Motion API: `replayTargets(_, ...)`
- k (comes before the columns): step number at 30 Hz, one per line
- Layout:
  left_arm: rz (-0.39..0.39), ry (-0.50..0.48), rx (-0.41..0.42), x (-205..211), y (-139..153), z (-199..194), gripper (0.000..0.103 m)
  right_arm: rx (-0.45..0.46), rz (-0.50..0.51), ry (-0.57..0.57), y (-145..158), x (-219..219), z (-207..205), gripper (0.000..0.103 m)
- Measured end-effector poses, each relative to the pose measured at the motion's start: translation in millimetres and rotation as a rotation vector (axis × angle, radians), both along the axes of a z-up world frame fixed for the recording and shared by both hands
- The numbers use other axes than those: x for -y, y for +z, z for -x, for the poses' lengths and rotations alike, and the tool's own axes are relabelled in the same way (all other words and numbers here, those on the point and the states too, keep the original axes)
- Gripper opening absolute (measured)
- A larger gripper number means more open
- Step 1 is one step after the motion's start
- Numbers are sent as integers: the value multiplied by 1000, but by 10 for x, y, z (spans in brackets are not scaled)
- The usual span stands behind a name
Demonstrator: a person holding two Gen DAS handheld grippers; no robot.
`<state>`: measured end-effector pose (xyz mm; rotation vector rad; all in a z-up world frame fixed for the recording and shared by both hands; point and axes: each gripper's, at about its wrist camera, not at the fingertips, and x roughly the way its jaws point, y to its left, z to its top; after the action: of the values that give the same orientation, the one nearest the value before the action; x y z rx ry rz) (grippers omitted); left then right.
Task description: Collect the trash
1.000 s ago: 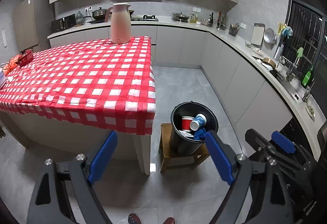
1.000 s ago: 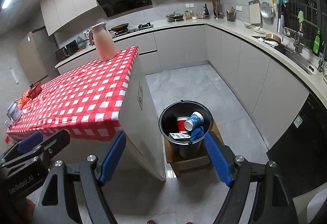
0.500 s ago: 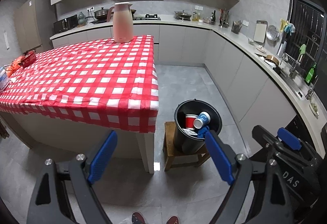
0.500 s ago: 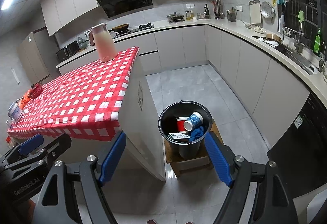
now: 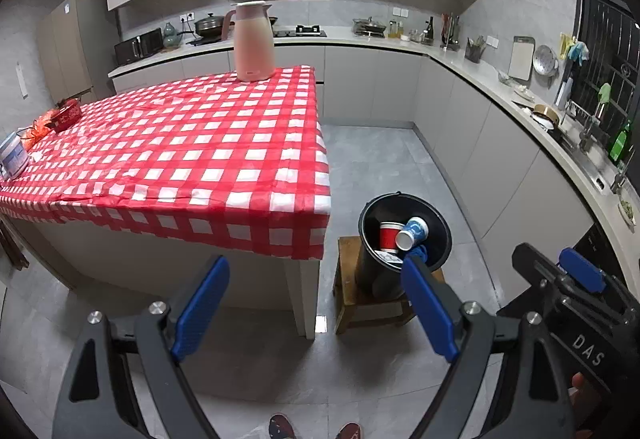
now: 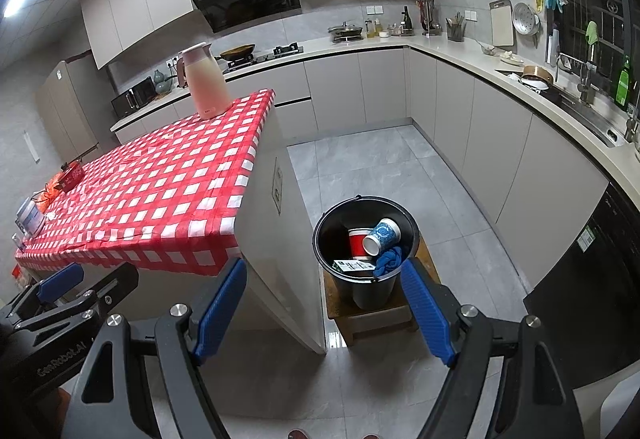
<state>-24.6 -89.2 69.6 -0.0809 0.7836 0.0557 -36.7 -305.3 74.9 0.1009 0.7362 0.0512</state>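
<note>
A black bucket stands on a small wooden stool right of the island. It holds a red cup, a blue-and-white paper cup, a blue cloth and a small carton. My left gripper is open and empty, held above the floor short of the bucket. My right gripper is open and empty, also short of the bucket. Each gripper shows in the other's view, the right one and the left one.
The island has a red checked cloth. On it stand a pink jug, a red packet and a small can. Counters with a sink line the back and right walls.
Both grippers have risen and drawn back a little from the island and bucket. Both stay open and empty.
</note>
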Motion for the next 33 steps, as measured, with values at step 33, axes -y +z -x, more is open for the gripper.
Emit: replayTargets(33, 11, -10, -28, -57, -48, -109, 89, -14, -3, 3, -77, -114, -106, 81)
